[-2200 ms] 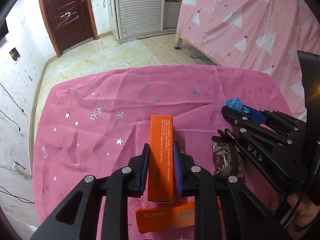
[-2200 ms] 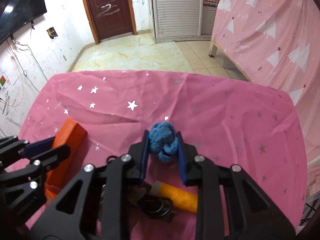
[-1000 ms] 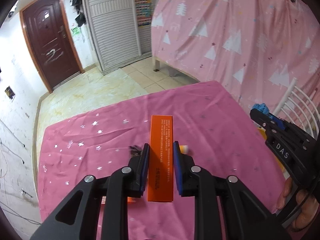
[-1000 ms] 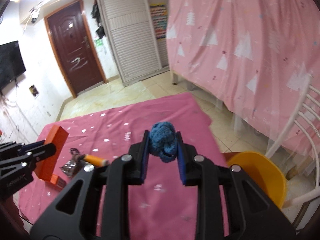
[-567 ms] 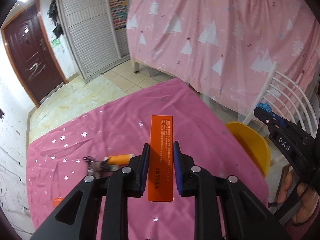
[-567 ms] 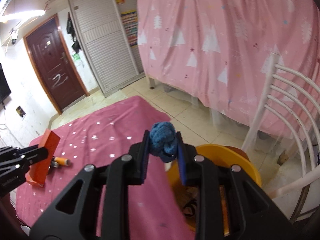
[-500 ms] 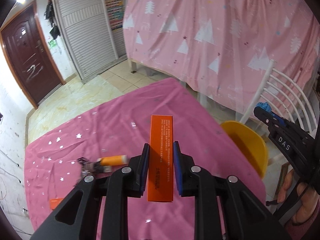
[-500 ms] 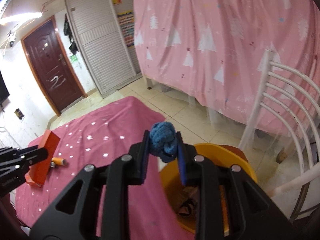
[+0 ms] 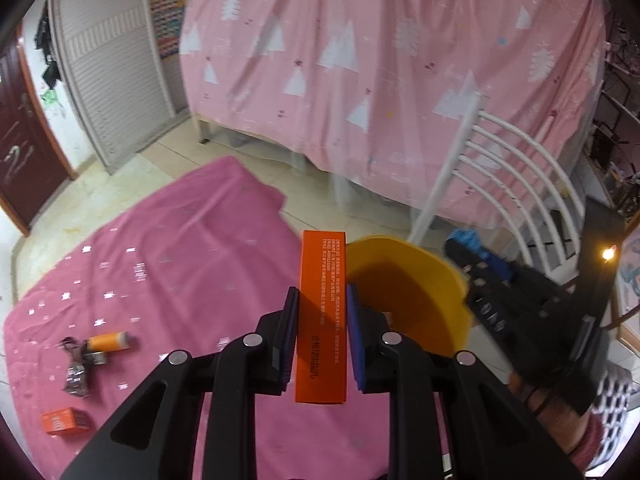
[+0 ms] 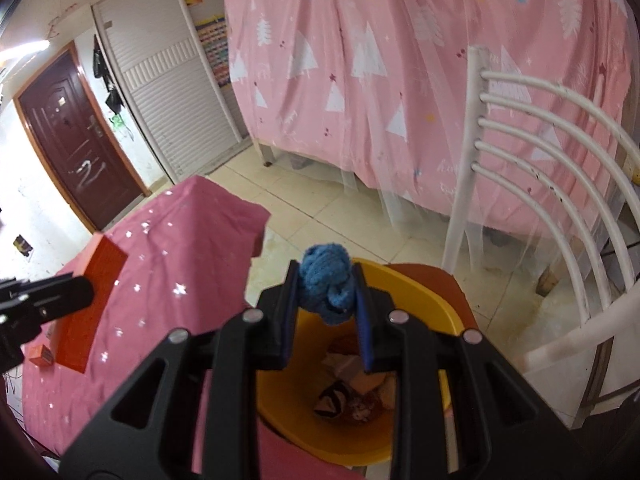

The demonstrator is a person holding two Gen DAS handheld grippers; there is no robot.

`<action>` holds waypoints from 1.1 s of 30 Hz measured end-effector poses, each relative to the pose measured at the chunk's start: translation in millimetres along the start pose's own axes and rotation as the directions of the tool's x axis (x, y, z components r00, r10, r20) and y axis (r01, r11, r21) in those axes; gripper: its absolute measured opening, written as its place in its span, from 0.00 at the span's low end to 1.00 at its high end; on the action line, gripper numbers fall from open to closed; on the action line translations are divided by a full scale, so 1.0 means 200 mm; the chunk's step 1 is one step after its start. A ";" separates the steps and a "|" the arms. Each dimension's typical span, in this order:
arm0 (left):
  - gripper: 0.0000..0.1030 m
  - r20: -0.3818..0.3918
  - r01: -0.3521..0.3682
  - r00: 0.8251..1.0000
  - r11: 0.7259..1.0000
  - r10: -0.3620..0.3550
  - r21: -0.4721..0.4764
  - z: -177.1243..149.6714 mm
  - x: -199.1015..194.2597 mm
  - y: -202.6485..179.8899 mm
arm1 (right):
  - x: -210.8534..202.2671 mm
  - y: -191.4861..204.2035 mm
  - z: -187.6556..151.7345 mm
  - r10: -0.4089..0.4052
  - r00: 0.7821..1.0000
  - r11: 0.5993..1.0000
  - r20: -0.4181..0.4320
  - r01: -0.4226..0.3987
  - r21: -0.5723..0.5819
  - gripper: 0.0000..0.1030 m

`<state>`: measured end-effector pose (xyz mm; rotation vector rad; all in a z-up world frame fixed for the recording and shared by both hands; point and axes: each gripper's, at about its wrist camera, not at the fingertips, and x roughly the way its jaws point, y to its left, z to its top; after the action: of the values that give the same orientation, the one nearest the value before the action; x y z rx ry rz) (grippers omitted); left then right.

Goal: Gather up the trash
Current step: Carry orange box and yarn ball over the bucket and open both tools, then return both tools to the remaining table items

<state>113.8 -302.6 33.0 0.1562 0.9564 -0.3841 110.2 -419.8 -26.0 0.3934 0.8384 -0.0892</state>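
Observation:
My left gripper (image 9: 321,300) is shut on a long orange box (image 9: 323,312), held in the air over the right edge of the pink table beside the yellow bin (image 9: 416,300). My right gripper (image 10: 326,280) is shut on a blue knitted ball (image 10: 328,280) and holds it over the open yellow bin (image 10: 424,312), which has several scraps of trash inside. The orange box also shows at the left of the right wrist view (image 10: 90,292). The right gripper with the blue ball shows at the right of the left wrist view (image 9: 476,252).
On the pink starred tablecloth (image 9: 180,264) lie an orange tube (image 9: 110,340), a dark wrapper (image 9: 76,372) and a small orange box (image 9: 64,420). A white chair (image 10: 560,184) stands behind the bin. A pink curtain (image 10: 400,60) hangs beyond, over a tiled floor.
Both grippers have lifted off the table and swung right with their loads. The right gripper now hangs over the yellow bin; the left has come up beside it.

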 end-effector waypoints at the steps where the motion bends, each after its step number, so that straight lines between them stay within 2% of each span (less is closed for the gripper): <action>1: 0.16 -0.002 0.011 1.000 1.000 -0.011 0.001 0.01 0.02 -0.03 | 0.01 -0.02 -0.01 0.001 1.000 1.000 -0.007 -0.001 0.003 0.23; 11: 0.18 0.014 0.112 0.994 0.994 -0.112 0.007 0.10 0.18 -0.19 | 0.10 -0.11 -0.04 0.015 0.999 0.999 -0.051 -0.014 0.029 0.25; 13: 0.20 -0.001 0.103 0.995 0.995 -0.103 -0.010 0.10 0.22 -0.20 | 0.11 -0.12 -0.04 0.019 0.998 0.999 -0.055 -0.017 0.032 0.26; 17: 0.34 -0.015 0.090 0.996 0.996 -0.090 -0.020 0.08 0.25 -0.19 | 0.13 -0.13 -0.03 0.021 0.998 0.999 -0.059 -0.019 0.034 0.31; 19: 0.36 -0.019 0.081 0.996 0.996 -0.082 -0.027 0.08 0.25 -0.18 | 0.13 -0.13 -0.04 0.022 0.998 0.999 -0.059 -0.020 0.037 0.32; 21: 0.37 -0.020 0.080 0.997 0.996 -0.080 -0.035 0.08 0.25 -0.17 | 0.13 -0.12 -0.03 0.022 0.998 0.999 -0.059 -0.019 0.039 0.36; 23: 0.39 -0.017 0.076 0.997 0.996 -0.077 -0.044 0.08 0.24 -0.14 | 0.13 -0.13 -0.03 0.022 0.998 0.999 -0.055 -0.020 0.038 0.45; 33: 0.41 0.035 0.061 0.998 0.994 -0.059 -0.085 0.04 0.07 0.03 | 0.05 0.04 0.01 0.048 0.999 0.999 -0.017 -0.048 -0.012 0.47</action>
<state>129.1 -302.7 25.1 0.0427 0.9459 -0.3987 120.6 -412.5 -28.9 0.4026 0.8454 -0.0364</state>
